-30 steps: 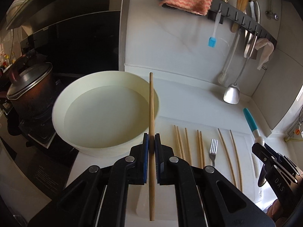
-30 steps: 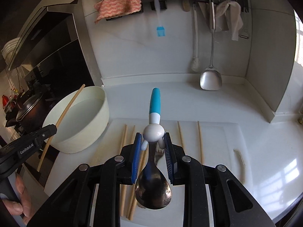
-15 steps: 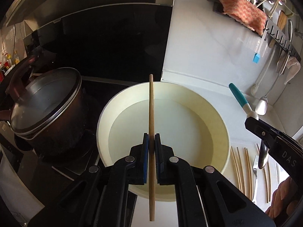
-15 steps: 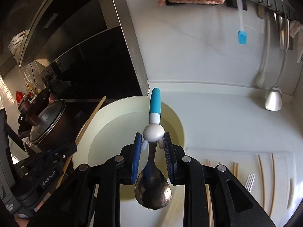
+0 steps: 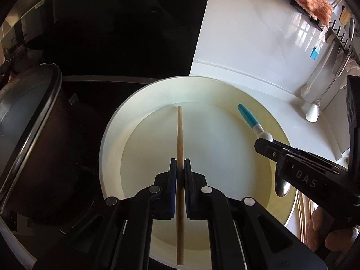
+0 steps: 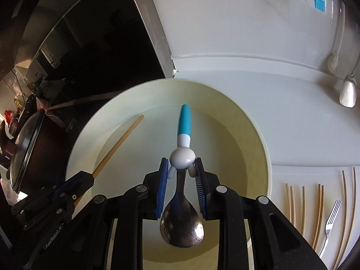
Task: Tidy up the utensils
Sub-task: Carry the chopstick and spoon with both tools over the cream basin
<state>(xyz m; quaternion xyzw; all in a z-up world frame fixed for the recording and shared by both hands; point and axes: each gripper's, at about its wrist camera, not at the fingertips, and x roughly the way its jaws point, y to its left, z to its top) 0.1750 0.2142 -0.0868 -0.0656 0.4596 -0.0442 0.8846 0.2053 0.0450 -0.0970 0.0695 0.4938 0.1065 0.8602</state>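
My left gripper (image 5: 180,168) is shut on a wooden chopstick (image 5: 180,135) and holds it over the round cream basin (image 5: 112,135), tip pointing into it. My right gripper (image 6: 181,168) is shut on a metal spoon with a blue and white handle (image 6: 184,123), also over the basin (image 6: 258,139), handle pointing forward and bowl toward the camera. The right gripper and spoon (image 5: 247,117) show at the right of the left wrist view. The left gripper and its chopstick (image 6: 117,144) show at the lower left of the right wrist view.
A lidded dark pot (image 5: 27,135) stands on the black stove left of the basin. Several chopsticks (image 6: 303,207) and a fork (image 6: 330,220) lie on the white counter to the right. Utensils hang on a wall rail (image 5: 333,29), among them a metal spatula (image 6: 347,90).
Both grippers have moved left from the counter with the laid-out chopsticks to above the basin and come down closer to it, each still holding its utensil.
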